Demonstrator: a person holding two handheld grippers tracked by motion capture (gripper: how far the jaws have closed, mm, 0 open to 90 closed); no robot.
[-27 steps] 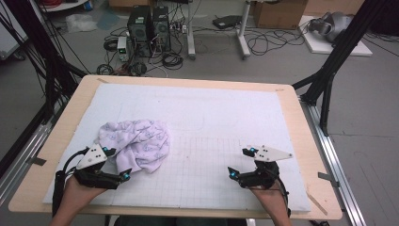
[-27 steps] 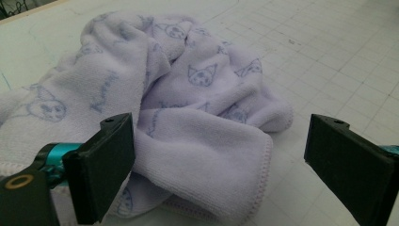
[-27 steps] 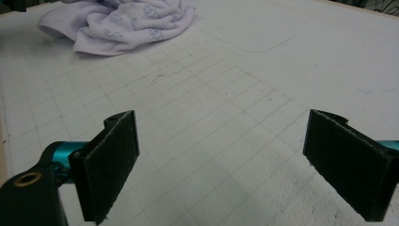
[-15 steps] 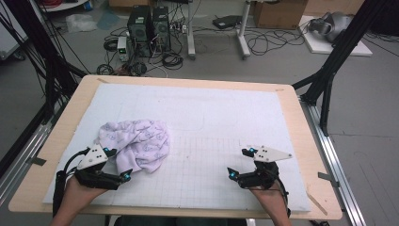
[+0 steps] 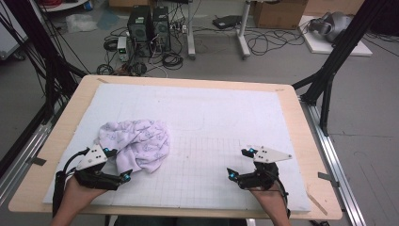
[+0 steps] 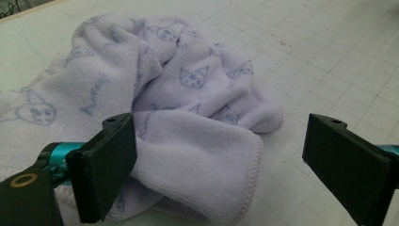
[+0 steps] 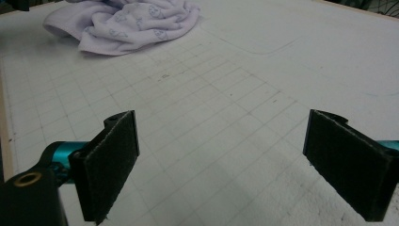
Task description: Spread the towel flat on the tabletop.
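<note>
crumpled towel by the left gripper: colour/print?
The crumpled terry towel is pale lilac with small blue-grey cartoon animal faces; clearest in the left gripper view.

We see a wooden table (image 5: 301,141) with rounded corners, nearly covered by a white mat (image 5: 221,122) marked with a faint grid. A crumpled lilac towel (image 5: 139,143) with a small printed pattern lies on the mat's near left part. Bare wood borders the mat on all sides. The table stands on a grey floor (image 5: 367,117).
</note>
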